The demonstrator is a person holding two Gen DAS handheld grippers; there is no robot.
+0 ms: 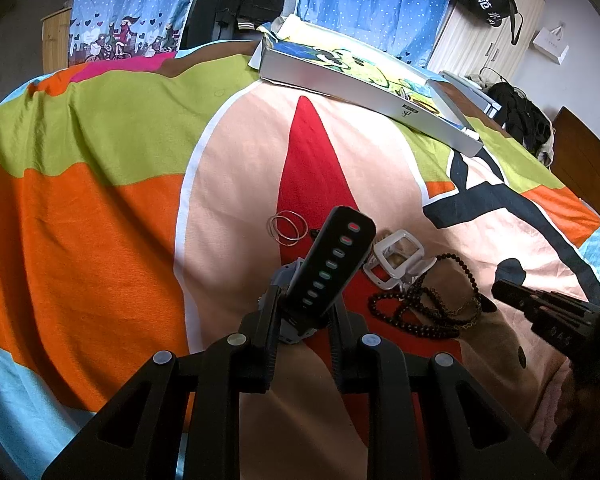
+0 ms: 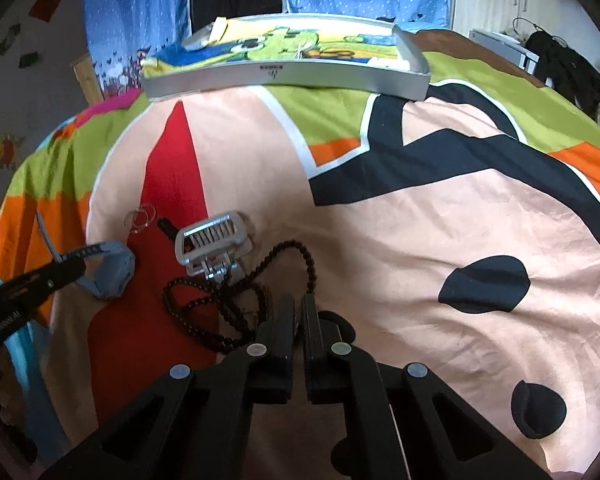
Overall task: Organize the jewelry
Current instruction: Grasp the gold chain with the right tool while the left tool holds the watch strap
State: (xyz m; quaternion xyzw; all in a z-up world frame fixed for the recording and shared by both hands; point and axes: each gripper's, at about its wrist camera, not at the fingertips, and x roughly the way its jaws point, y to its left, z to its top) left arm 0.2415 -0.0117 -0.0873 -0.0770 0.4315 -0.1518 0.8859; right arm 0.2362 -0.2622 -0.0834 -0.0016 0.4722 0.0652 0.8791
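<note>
Left wrist view showed the left gripper (image 1: 304, 312) pinching a grey-blue plastic watch (image 1: 332, 264). Right gripper (image 2: 298, 312) was pressed together over dark wooden beads (image 2: 220, 300). Lifting the watch slowly would likely avoid snagging them.

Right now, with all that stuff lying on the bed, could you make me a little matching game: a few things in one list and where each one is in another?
Things:
1. watch
2. thin rings
3. dark bead necklace
4. grey box

Places:
A. far end of the bedspread
B. held in the left gripper
C. just in front of the right gripper
D. loose by the red stripe

Pairs: 1-B, 2-D, 3-C, 4-A
</note>
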